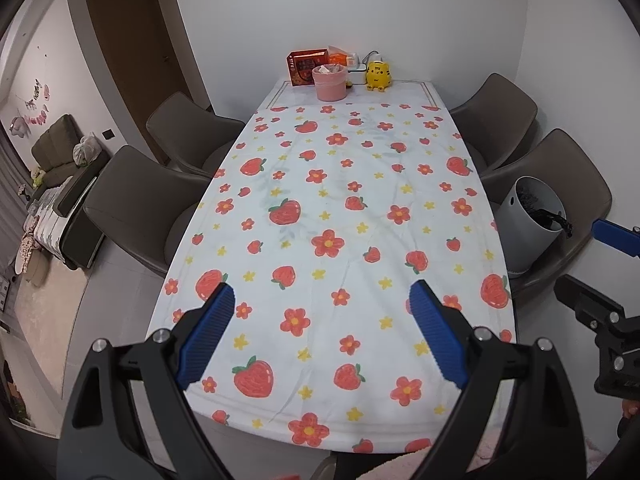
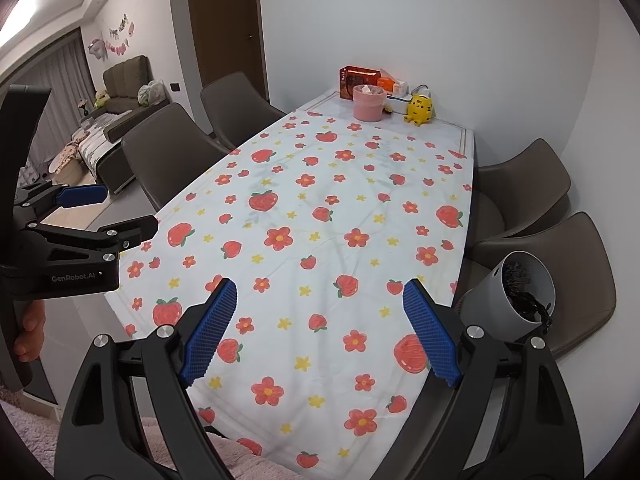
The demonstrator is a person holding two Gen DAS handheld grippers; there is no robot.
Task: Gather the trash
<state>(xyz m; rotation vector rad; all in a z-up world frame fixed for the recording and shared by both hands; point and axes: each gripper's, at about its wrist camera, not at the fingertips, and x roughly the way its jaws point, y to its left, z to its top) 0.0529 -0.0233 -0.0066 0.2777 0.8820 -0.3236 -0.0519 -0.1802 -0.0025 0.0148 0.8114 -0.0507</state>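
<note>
Hovering over the near end of the worktop [image 1: 360, 200], both tongs stand wide apart with nothing between their blue pads. The left tongs [image 1: 322, 336] hang above the strawberry-and-flower cloth [image 2: 320, 240] and touch nothing; the right tongs [image 2: 320, 330] do the same, a little nearer the worktop's right edge. Each pair also shows at the edge of the other's view. Four brown chairs flank the worktop, two to a side. On the seat of the near right chair [image 2: 580, 280] lies a grey bin [image 2: 516, 300], tipped on its side with its mouth turned toward the camera; a black liner inside spills a little over the rim. It is well apart from both tongs. At the far end, against the wall, stand a pink cup [image 1: 329, 84] with crumpled paper inside, a red box [image 1: 306, 66] behind it and a yellow tiger figure [image 1: 379, 76] to its right.
</note>
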